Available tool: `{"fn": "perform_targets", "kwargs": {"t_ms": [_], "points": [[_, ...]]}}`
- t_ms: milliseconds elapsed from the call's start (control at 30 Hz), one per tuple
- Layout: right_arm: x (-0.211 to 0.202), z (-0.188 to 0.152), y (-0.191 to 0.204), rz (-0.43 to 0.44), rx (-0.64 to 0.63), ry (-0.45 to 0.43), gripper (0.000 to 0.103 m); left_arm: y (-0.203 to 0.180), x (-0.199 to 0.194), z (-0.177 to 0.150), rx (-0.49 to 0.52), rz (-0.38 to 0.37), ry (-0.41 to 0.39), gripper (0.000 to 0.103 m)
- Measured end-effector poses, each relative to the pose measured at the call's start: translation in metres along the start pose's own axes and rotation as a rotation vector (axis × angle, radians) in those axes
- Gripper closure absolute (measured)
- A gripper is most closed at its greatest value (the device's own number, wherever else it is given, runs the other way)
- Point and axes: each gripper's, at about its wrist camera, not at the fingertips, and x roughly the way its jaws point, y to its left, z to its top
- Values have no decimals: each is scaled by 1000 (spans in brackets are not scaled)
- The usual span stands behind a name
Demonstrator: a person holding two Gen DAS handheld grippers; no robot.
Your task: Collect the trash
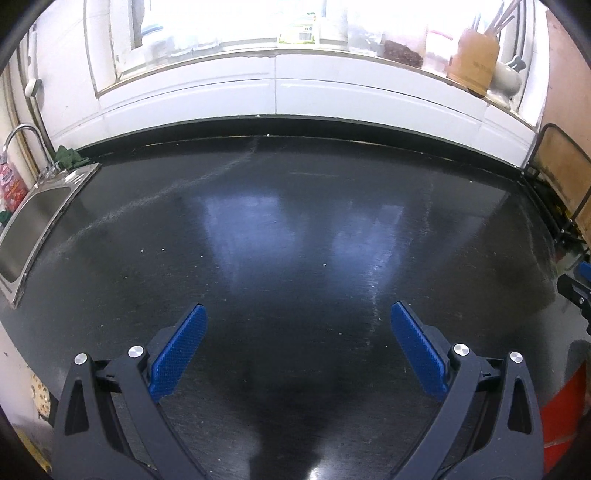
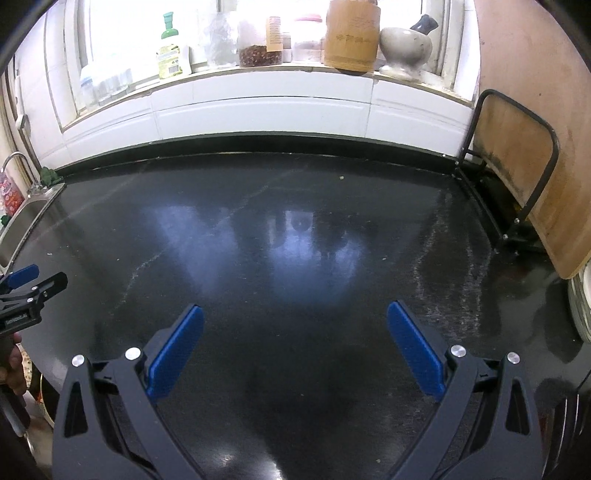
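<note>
Here, both claws are hovering over the dark glossy surface (image 1: 295, 221), side by side. The left claw (image 1: 298, 314) is standing released, its blue pads (image 1: 177, 354) wide apart with nothing between them; the right claw (image 2: 295, 314) is released in the same way, also holding nothing. In the right wrist view the left claw is showing at the left edge, with a hand under it.

As for the trash, only small pale crumbs are lying scattered on the surface — one crumb (image 2: 341, 178) is sitting near the back edge, well apart from both claws.

A steel sink (image 1: 33, 221) with a faucet (image 1: 22, 140) is sitting at the left end of the surface. A wooden cutting board (image 2: 517, 155) is leaning upright in a black rack at the right end. On the windowsill behind, a soap bottle (image 2: 170, 51), a jar with dark red contents (image 2: 258, 44), a wooden holder (image 2: 351, 35) and a stone mortar (image 2: 404, 46) are standing in a row.
</note>
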Motion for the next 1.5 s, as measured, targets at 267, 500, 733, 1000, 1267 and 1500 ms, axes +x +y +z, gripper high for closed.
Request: {"fn": "perform_targets", "kwargs": {"t_ms": [267, 500, 733, 1000, 1267, 1500], "points": [[-2, 2, 7, 2, -15, -6, 7, 4, 0, 3, -11, -1, -3, 7], [-2, 1, 8, 4, -16, -4, 7, 3, -1, 3, -11, -5, -4, 7], [-3, -1, 7, 2, -12, -5, 7, 2, -2, 3, -9, -3, -5, 7], [-6, -4, 8, -3, -7, -8, 7, 1, -2, 3, -11, -2, -4, 7], [-6, -3, 7, -1, -9, -9, 7, 0, -3, 3, -7, -5, -4, 7], [-8, -4, 8, -3, -9, -10, 7, 1, -2, 1, -11, -4, -1, 7]]}}
